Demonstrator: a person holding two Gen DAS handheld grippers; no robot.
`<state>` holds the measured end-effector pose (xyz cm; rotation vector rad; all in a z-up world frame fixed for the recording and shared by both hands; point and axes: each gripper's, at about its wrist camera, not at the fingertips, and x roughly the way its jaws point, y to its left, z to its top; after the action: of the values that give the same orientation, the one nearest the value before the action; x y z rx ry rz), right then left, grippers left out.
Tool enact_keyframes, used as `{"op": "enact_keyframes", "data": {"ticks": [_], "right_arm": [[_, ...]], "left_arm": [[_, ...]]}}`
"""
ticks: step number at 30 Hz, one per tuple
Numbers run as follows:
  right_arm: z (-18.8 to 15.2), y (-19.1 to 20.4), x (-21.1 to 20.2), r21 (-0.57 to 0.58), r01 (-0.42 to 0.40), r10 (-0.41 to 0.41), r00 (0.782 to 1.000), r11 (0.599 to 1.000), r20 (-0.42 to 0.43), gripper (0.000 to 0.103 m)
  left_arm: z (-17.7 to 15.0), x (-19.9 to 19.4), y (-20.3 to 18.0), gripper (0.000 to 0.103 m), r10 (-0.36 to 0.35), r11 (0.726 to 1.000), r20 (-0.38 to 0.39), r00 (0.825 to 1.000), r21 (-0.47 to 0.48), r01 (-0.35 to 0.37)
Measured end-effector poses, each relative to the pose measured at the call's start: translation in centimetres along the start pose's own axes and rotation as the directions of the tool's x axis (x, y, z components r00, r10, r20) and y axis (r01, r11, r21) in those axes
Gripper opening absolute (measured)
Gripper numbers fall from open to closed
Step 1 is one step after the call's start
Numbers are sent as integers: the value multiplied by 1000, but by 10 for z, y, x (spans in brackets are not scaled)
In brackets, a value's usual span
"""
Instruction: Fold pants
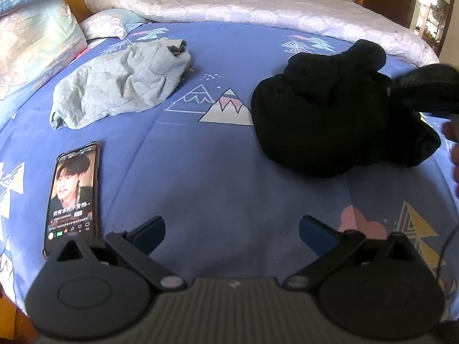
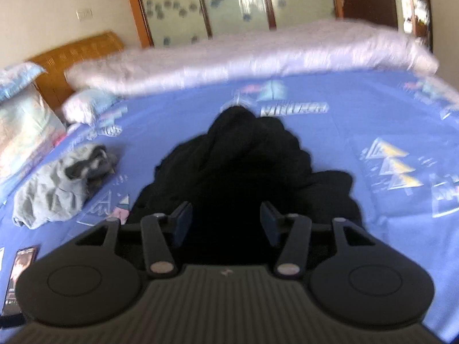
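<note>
A pair of black pants (image 1: 324,120) lies crumpled in a heap on the blue patterned bedsheet (image 1: 200,157), right of centre in the left wrist view. My right gripper (image 1: 424,89) shows there as a dark blur at the heap's right side. In the right wrist view the black pants (image 2: 243,154) fill the gap between the blue pads of the right gripper (image 2: 226,223), which stand narrowed on the fabric. My left gripper (image 1: 232,232) hovers wide open over bare sheet, well short of the pants, with nothing between its fingers.
A crumpled grey garment (image 1: 120,86) lies to the left of the pants. A phone (image 1: 73,195) with a lit screen rests near the left gripper. A white quilt (image 1: 258,8) runs along the far side of the bed, and pillows (image 1: 34,43) lie at the left.
</note>
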<state>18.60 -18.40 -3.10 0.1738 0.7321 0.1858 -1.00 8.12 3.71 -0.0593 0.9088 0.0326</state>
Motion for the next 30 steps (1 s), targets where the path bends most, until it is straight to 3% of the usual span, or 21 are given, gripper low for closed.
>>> {"op": "enact_keyframes", "data": {"ticks": [1,3,6,9,15,16,17,18,21,24,25,26,27,28,30], "right_arm": [[1,0,7,16,-42,43,998,999,-38,4],[-2,1,-7,61,-166,166,986,984,3,3],[-9,12,-53,9,-261,260,963,965,65,3],[-19,0,-85,-28,-198,200,973,980,112,4],[-35,-77,-111,194,-84,58,989,978,135,13],[-38,-85,-112,212,-53,26,991,976,132,25],[-37,-90,-111,231,-32,2,992,973,129,45],[-39,-94,-107,244,-18,-14,992,969,127,59],[-41,-105,-82,287,3,-31,995,958,95,61],[-43,-108,-45,348,11,-16,1000,937,12,63],[-43,-108,-34,366,-6,12,1000,930,-16,60],[-44,-106,-26,379,-38,54,998,925,-32,31],[-43,-100,-23,387,-68,88,995,920,-35,9],[-40,-93,-28,389,-83,99,995,917,-21,9],[-28,-79,-62,345,-183,159,982,921,98,8]], "left_arm": [[1,-1,1,103,-9,1000,2,1000,-2,9],[5,-4,6,103,-49,999,13,999,-22,50],[16,-3,11,103,-120,991,9,993,-57,121],[34,7,-1,103,-143,989,18,990,-28,143],[64,64,-61,99,-153,982,-25,988,112,154],[65,73,-69,64,-138,982,-34,990,127,141],[67,82,-76,20,-111,984,-65,992,131,119],[69,88,-77,13,-90,989,-97,991,111,101],[75,74,-57,8,-147,989,-69,987,5,148],[83,36,-31,8,-152,988,18,988,-40,152],[85,20,-20,8,-151,986,55,987,-56,154],[89,7,-10,8,-154,985,80,985,-71,160],[92,-5,-2,8,-157,983,98,983,-86,165],[93,-17,5,8,-159,980,113,981,-101,170],[96,-42,16,8,-159,977,158,975,-117,178]]}}
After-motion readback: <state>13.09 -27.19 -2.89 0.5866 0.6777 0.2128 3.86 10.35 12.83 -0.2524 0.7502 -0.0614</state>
